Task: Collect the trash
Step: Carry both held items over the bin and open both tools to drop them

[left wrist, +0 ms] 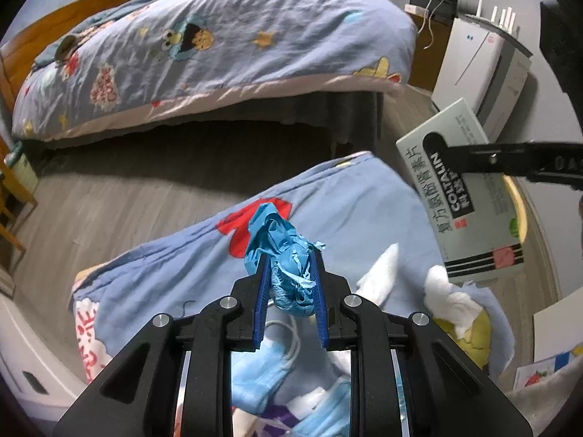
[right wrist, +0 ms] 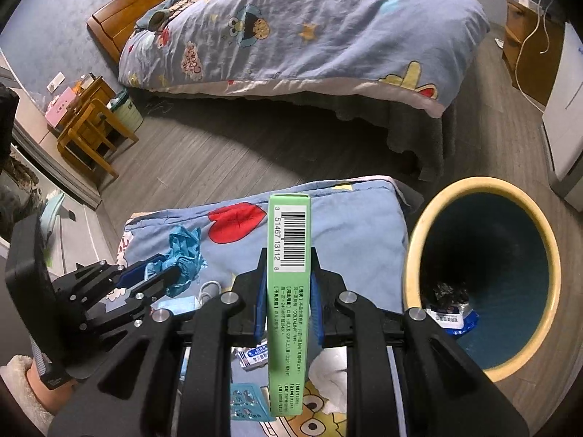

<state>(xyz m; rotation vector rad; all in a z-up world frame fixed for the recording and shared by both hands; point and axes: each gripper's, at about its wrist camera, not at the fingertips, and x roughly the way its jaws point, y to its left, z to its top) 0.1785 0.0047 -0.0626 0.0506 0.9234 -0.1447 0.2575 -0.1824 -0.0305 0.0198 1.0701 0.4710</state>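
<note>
My left gripper (left wrist: 291, 273) is shut on a crumpled blue glove (left wrist: 282, 251) and holds it above the blue cartoon-print cloth (left wrist: 189, 255). It also shows in the right wrist view (right wrist: 160, 276) with the glove (right wrist: 184, 251). My right gripper (right wrist: 288, 273) is shut on a green-and-white medicine box (right wrist: 289, 291), held upright left of the yellow-rimmed trash bin (right wrist: 415, 240). The box (left wrist: 466, 196) appears at right in the left wrist view. The bin holds some wrappers (right wrist: 450, 309).
Face masks (left wrist: 255, 367), white tissues (left wrist: 379, 276), a blister pack (right wrist: 246, 400) and a small packet (right wrist: 251, 355) lie on the cloth. A big bed (right wrist: 309, 36) stands behind, a wooden chair (right wrist: 91, 134) at left, a white appliance (left wrist: 481, 69) at right.
</note>
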